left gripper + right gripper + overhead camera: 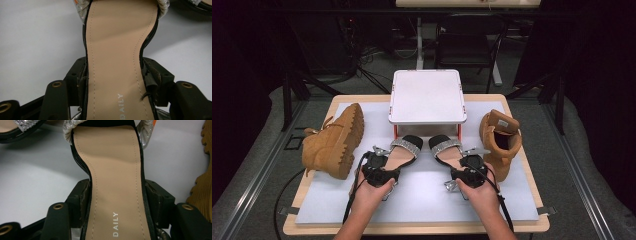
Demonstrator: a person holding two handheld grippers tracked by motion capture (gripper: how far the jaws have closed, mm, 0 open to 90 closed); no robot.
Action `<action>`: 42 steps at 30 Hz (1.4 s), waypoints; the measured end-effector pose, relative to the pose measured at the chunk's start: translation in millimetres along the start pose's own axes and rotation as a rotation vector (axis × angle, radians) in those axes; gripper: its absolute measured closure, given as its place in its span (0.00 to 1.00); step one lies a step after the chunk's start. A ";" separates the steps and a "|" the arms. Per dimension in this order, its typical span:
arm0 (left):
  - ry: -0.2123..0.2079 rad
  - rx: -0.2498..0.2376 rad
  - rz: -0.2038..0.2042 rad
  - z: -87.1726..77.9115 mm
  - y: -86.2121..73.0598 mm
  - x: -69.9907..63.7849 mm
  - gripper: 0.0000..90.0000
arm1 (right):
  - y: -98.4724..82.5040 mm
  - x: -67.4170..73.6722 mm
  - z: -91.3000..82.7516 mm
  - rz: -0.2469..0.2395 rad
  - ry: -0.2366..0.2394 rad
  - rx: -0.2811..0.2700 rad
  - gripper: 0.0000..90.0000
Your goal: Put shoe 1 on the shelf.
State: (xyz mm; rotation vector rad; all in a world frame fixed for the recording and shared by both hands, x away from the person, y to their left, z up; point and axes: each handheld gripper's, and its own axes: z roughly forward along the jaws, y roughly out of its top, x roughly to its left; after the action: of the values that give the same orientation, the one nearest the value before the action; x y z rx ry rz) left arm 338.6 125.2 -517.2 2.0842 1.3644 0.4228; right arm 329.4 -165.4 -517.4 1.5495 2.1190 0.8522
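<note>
Both glittery-strapped sandals [404,151] [447,150], smooth tan insoles, gripped

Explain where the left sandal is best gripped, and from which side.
Grip the left sandal across its narrow waist, approaching from the heel end, as the left hand-held gripper does: the sole pinches in there, so the jaws fit either side, clear of the glittery strap.

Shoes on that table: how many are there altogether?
4: left sandal held in the left gripper, right sandal in the right gripper, left boot lying sideways, right boot.
</note>
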 end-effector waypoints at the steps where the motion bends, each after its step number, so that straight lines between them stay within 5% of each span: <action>1: 0.004 0.006 0.006 3.0 1.8 -0.9 0.46 | 1.0 -0.3 1.1 0.003 0.000 -0.002 0.46; 17: 0.023 0.039 0.012 24.4 10.1 -4.4 0.46 | 7.5 1.2 18.8 0.025 -0.005 0.018 0.46; 42: 0.022 0.033 -0.013 33.2 14.2 -5.3 0.46 | 7.1 0.0 26.9 0.051 -0.004 0.023 0.46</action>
State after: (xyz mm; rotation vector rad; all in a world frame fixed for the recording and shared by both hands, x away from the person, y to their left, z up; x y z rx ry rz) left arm 365.2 106.1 -533.3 2.1017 1.4061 0.4214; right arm 351.2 -157.2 -532.7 1.6215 2.1015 0.8441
